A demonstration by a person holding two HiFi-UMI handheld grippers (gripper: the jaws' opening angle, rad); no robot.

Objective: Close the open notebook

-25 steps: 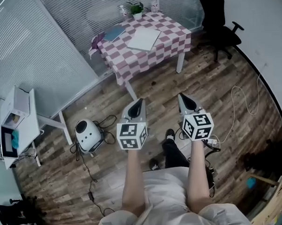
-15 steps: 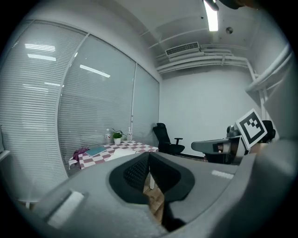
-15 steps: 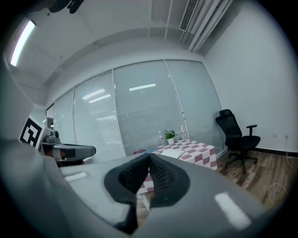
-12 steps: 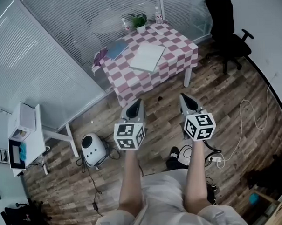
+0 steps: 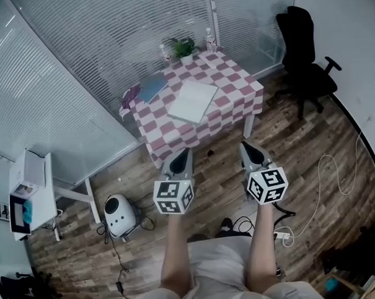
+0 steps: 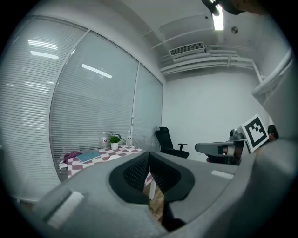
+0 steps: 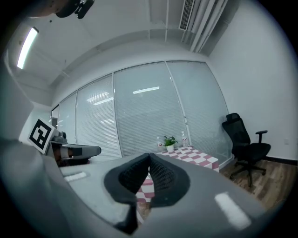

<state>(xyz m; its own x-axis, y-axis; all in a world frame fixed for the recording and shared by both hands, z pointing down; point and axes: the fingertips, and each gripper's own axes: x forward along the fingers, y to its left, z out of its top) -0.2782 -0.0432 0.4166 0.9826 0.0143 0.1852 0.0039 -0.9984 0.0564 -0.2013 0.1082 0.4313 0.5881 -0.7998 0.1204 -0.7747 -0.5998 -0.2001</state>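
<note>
The open notebook (image 5: 193, 102) lies white and flat on the pink-and-white checkered table (image 5: 234, 75) ahead, past both grippers. A blue book (image 5: 152, 87) lies to its left. My left gripper (image 5: 186, 151) and right gripper (image 5: 244, 144) are held side by side over the wooden floor, short of the table's near edge, both shut with nothing between the jaws. In the left gripper view the shut tips (image 6: 149, 154) point at the table (image 6: 122, 150) with the blue book (image 6: 88, 155). The right gripper view's tips (image 7: 149, 155) also meet; the notebook is hidden there.
A potted plant (image 5: 183, 48) and a bottle (image 5: 209, 39) stand at the table's far edge against the blinds. A black office chair (image 5: 308, 66) is at the right. On the floor are a white round device (image 5: 120, 215), cables and a power strip (image 5: 281, 236). A white side table (image 5: 31, 190) stands left.
The person has walked toward the table, which now sits nearer and lower in the head view. Both grippers travelled forward with the person and stayed shut.
</note>
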